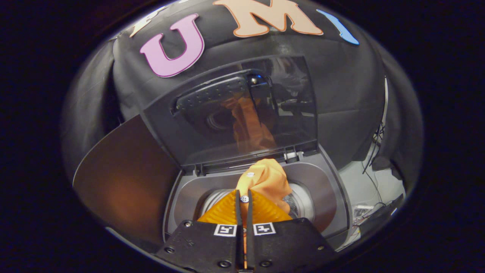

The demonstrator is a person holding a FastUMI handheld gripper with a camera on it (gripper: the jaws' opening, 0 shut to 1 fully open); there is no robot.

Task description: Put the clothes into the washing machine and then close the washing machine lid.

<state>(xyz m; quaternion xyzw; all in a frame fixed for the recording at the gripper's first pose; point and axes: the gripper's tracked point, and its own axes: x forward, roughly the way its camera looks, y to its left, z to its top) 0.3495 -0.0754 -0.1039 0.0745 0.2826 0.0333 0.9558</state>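
My gripper (244,197) is shut on an orange garment (267,180) with small white buttons. The cloth bunches up just ahead of the fingertips and hangs over the round drum opening (301,203) of the top-loading washing machine (189,189). The machine's dark see-through lid (246,113) stands raised beyond the garment, hinged at the back, and mirrors the orange cloth in its pane. Part of the drum's metal rim shows on both sides of the fingers.
A brown panel (125,182) stands beside the machine on the left. To the right of the machine lie cables (373,182) on a pale floor. Black cloth walls close the booth behind the lid.
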